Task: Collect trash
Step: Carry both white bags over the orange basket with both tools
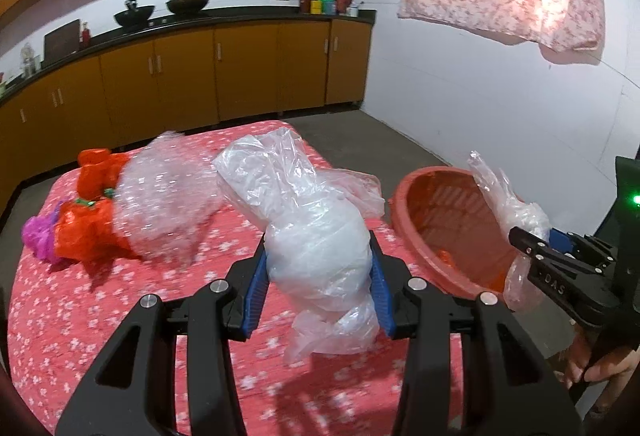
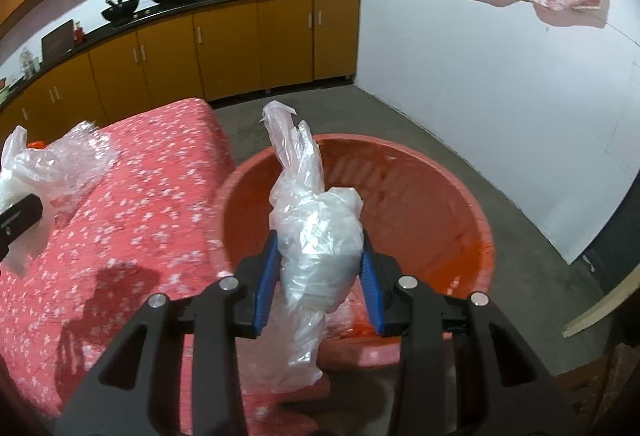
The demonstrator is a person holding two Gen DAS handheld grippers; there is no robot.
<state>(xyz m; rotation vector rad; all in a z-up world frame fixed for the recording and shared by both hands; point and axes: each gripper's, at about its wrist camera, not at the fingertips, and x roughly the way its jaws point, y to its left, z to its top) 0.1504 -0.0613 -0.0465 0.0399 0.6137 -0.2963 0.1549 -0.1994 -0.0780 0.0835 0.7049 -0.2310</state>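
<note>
Left wrist view shows my left gripper (image 1: 318,286) with its blue fingers (image 1: 256,292) pinching a crumpled clear plastic bag (image 1: 316,236) at center frame, above the red flowered table (image 1: 80,316). In the right wrist view my right gripper (image 2: 320,280) pinches a second clear bag (image 2: 316,240) the same way, at center frame, in front of the red basin (image 2: 460,204) that fills the middle right. Both bags bulge between the pads and hang slack below them, so I judge them very light, soft and fully compressible, with a slick film surface. A hold on a loose flap would likely slide or stretch; the bunched middle, where layers stack, gives the pads the most material to bite, and that is where both pairs of fingers sit now. No fragility concern is apparent, though contents cannot be read through the film. On release such film probably clings or drifts, so letting go low over the basin seems prudent. Remaining trash lies at the left of the left wrist frame: a bubble-wrap sheet (image 1: 164,196), equally light and springy, best taken at a gathered edge, beside an orange-red plastic wad (image 1: 92,220) and a purple scrap (image 1: 38,236), all resting on the table.
</note>
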